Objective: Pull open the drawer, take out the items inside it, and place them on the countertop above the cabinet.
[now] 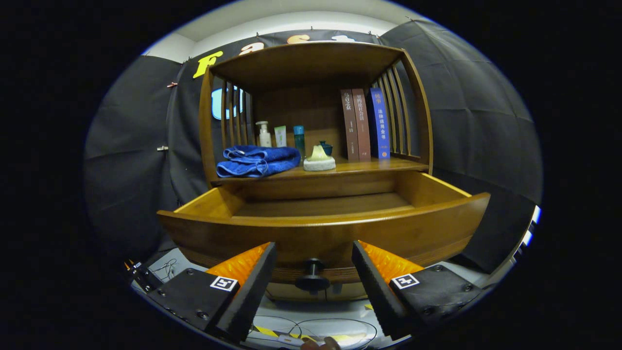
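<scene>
Wooden and warm brown, the cabinet (316, 121) stands against the booth's black cloth wall, and its drawer (320, 228) is pulled well out toward the camera. What shows of the drawer's floor is bare wood; the near part of the inside is hidden behind the drawer front. The hand-held gripper (313, 260) sits just in front of the drawer with its fingers spread wide, holding nothing. The dark round knob (312, 276) on the drawer front lies between the two fingers, clear of both, with a gap on each side. Above the drawer, on the bench (369, 166) of the cabinet, a folded blue towel (257, 161) lies at the left, touching the front edge. Just beside it, toward the middle, a pale folded cloth (319, 160) rests near the edge. Behind these stand a white pump bottle (264, 134), a small pale green box (280, 136), a teal bottle (299, 140) and a dark green cup (326, 147), the cup partly hidden by the pale cloth. Three upright books (364, 125) stand together at the right, close to the slatted side of the cabinet, two brown and one blue. Below the gripper, thin cables (311, 328) lie looped on a pale floor with a strip of yellow and black tape.
</scene>
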